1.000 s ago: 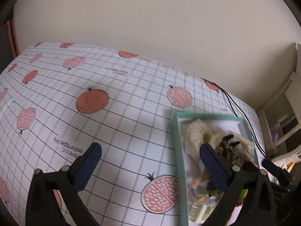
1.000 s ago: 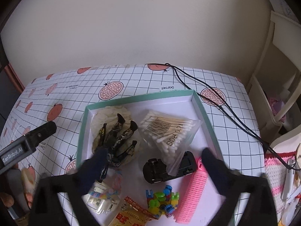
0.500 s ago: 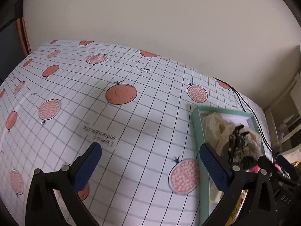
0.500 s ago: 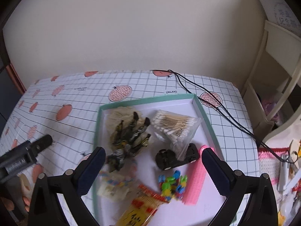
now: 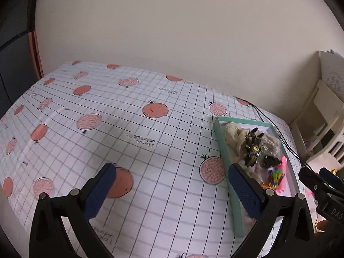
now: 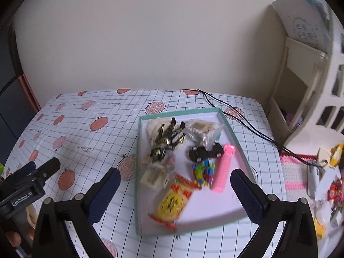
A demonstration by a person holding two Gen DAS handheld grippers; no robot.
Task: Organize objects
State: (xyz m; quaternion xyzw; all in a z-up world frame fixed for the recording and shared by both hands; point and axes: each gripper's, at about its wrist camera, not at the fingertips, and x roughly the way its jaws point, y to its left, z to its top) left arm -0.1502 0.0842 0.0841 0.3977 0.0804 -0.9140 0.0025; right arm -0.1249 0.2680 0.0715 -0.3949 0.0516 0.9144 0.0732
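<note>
A teal-rimmed tray (image 6: 234, 133) sits on the gridded tablecloth. It holds black-and-gold hair clips (image 6: 169, 135), a bag of cotton swabs (image 6: 203, 129), a black toy car (image 6: 205, 151), a pink roller (image 6: 223, 167), colourful blocks (image 6: 203, 173), a yellow snack packet (image 6: 174, 202) and a small white pack (image 6: 153, 176). My right gripper (image 6: 174, 193) is open and empty above the tray's near end. My left gripper (image 5: 172, 190) is open and empty over bare cloth, left of the tray (image 5: 223, 150).
A black cable (image 6: 243, 118) runs across the table's far right corner. A white shelf unit (image 6: 305, 68) stands at the right. A pink crocheted mat (image 6: 294, 172) with small items lies right of the tray. The wall is behind the table.
Both grippers have pulled back and up from the tray. The tray now looks smaller and farther in both views. Both stay open and empty.
</note>
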